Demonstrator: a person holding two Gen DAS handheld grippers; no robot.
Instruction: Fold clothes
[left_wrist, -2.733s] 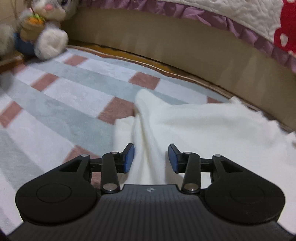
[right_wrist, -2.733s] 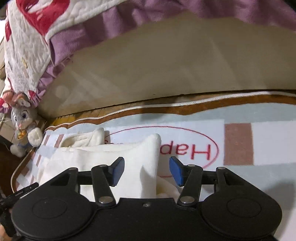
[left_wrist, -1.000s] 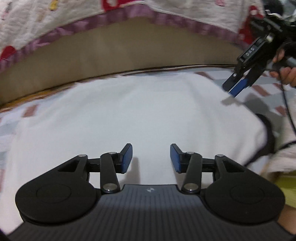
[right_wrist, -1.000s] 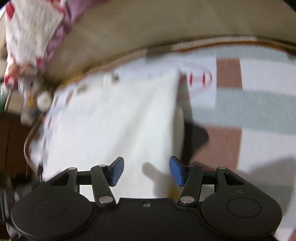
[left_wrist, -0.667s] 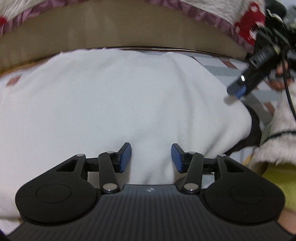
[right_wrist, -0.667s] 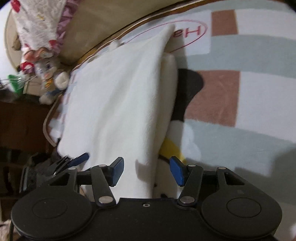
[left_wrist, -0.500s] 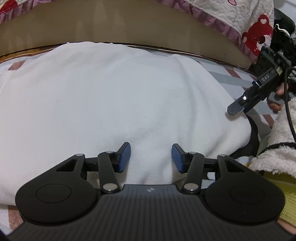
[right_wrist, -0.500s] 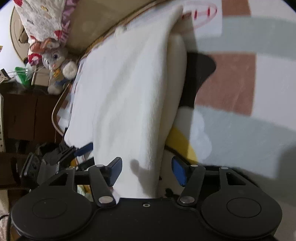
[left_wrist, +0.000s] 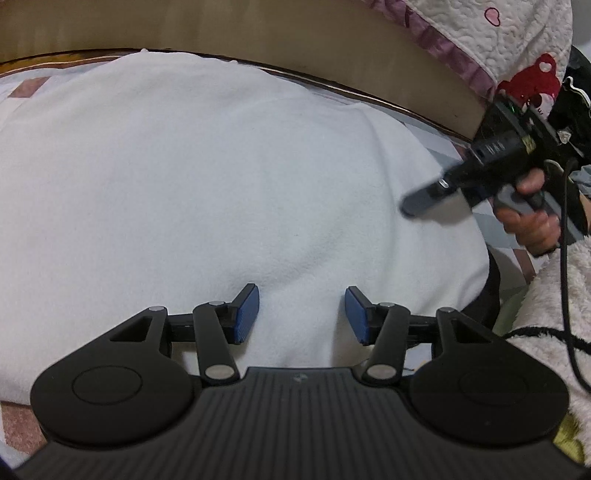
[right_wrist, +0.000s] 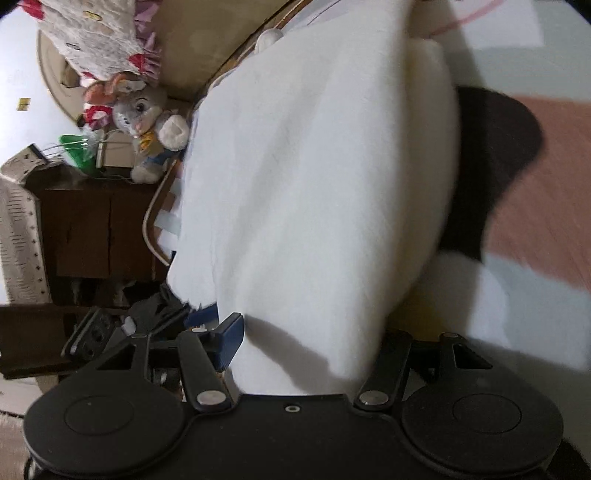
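A white fleece garment (left_wrist: 229, 173) lies spread out and folded over on the checked rug (right_wrist: 546, 155), its soft surface smooth with a few shallow creases. Its far edge reaches the rug's brown-trimmed border by the bed base. A thicker cream layer (right_wrist: 436, 110) shows along one folded side.

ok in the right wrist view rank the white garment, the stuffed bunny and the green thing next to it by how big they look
1. white garment, by far the largest; it fills the middle of the picture.
2. stuffed bunny, much smaller, though it lies farther from the camera, so its true size is unsure.
3. green thing, smallest and partly hidden.
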